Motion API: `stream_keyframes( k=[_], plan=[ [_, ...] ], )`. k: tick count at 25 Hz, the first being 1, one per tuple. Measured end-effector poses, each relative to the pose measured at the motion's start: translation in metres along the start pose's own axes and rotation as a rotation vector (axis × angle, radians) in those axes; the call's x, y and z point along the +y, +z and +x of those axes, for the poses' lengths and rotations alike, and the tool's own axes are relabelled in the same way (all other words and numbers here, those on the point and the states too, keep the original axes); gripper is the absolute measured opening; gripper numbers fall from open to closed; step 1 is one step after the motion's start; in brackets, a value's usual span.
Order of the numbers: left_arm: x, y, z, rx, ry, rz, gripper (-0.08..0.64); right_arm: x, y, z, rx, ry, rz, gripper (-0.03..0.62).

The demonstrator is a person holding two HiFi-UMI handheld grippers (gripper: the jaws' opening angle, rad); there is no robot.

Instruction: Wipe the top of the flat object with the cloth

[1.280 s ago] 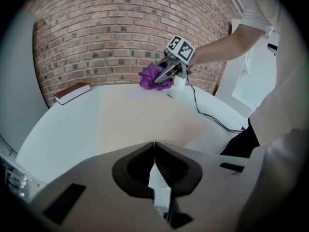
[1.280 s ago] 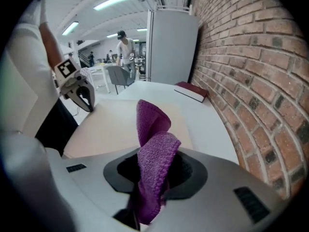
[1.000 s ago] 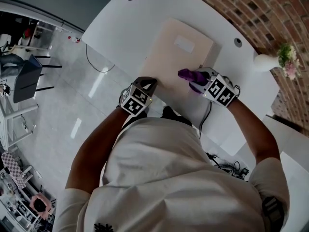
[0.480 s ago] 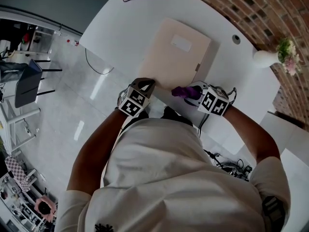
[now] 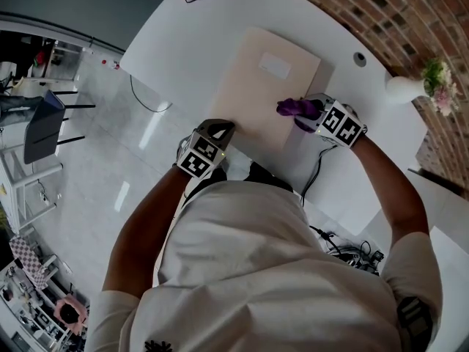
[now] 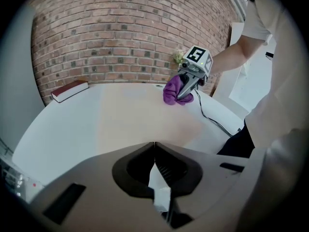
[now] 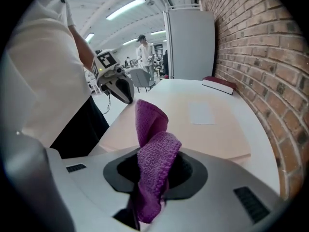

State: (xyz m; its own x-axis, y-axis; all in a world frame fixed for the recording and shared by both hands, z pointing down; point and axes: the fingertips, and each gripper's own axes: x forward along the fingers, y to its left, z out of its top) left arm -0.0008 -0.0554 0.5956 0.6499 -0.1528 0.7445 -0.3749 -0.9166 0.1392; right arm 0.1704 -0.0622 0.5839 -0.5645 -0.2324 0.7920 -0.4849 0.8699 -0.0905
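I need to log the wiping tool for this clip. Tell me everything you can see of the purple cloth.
The cloth is purple, with a knitted, terry-like weave, looking soft. It is bunched and folded, not spread out. The right gripper is shut on it, and a rumpled fold sticks out past the jaws. It sits over the right edge of the beige flat object on the white table; whether it presses on the surface I cannot tell.
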Motion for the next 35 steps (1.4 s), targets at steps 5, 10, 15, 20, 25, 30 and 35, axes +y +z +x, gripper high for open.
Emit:
stream_keyframes(
  k=[5,10,15,20,25,30,35],
  plan=[
    [0.001,0.002,0.003,-0.004,-0.003,-0.003,0.025,-0.041,-0.005,-0.007,-0.006,-0.058,0.018,0.132],
    [0.001,0.004,0.002,0.017,-0.016,0.014,0.025,-0.086,-0.014,-0.016,0.017,-0.125,0.043,0.132],
    [0.002,0.001,0.003,0.025,-0.029,0.013,0.025,-0.128,-0.021,-0.023,0.023,-0.201,0.085,0.132],
    [0.001,0.009,0.001,0.02,-0.034,0.024,0.025,-0.165,-0.031,-0.03,0.026,-0.294,0.144,0.132],
    [0.003,0.009,-0.002,0.017,-0.046,0.006,0.025,-0.189,-0.032,-0.037,0.031,-0.383,0.206,0.132],
    [0.004,0.009,-0.003,0.021,-0.054,-0.039,0.025,-0.202,-0.034,-0.048,-0.01,-0.501,0.319,0.132],
    [0.006,0.01,-0.008,0.013,-0.077,-0.093,0.025,-0.163,-0.022,-0.072,-0.14,-0.546,0.466,0.132]
  ],
)
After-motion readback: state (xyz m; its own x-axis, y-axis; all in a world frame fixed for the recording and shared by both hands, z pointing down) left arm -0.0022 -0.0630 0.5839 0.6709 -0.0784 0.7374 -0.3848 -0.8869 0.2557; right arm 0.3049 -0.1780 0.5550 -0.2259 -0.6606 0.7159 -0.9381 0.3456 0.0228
